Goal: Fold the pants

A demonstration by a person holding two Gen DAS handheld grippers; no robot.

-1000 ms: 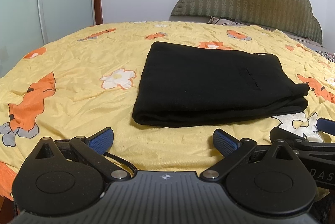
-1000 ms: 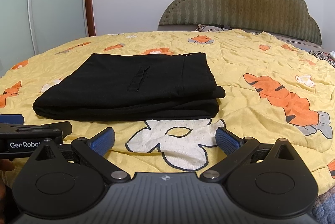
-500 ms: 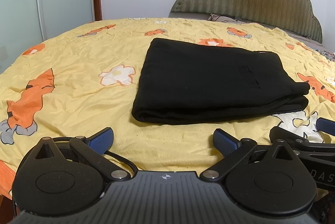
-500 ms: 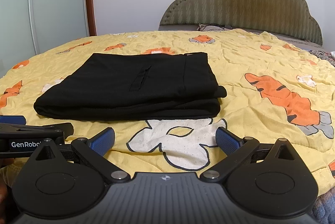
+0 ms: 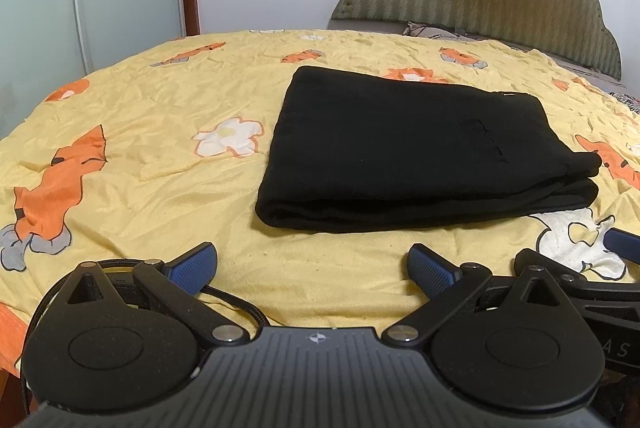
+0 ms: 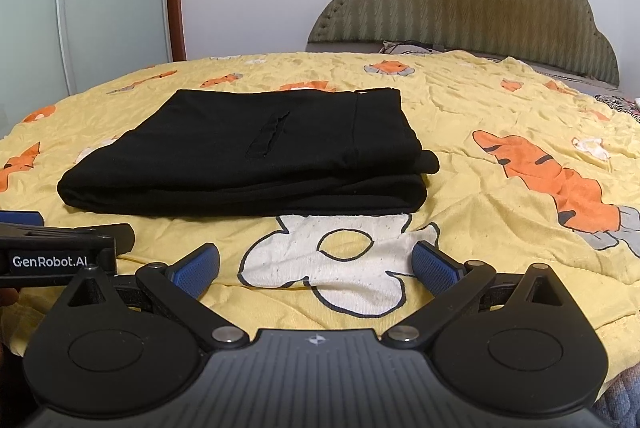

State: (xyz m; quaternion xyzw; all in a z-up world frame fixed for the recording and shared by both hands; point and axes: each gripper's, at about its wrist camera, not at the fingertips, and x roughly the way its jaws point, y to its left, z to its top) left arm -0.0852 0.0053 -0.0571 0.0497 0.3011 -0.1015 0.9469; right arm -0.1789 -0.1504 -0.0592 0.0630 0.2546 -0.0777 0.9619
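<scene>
Black pants [image 5: 412, 144] lie folded in a flat rectangular stack on the yellow bedspread; they also show in the right wrist view [image 6: 260, 152]. My left gripper [image 5: 312, 266] is open and empty, held back near the bed's front edge, short of the stack's left corner. My right gripper [image 6: 316, 266] is open and empty, over a white cartoon patch in front of the stack's right end. Each gripper shows at the edge of the other's view.
The yellow cartoon-print bedspread [image 5: 140, 164] covers the bed. An upholstered headboard [image 6: 472, 0] stands at the far right. A frosted glass door [image 5: 44, 0] and wooden frame stand at the left. White wall with sockets is behind.
Both grippers have drawn back and risen slightly; the pants sit a little lower and farther in both views. The pants have not moved. Both grippers stay open.
</scene>
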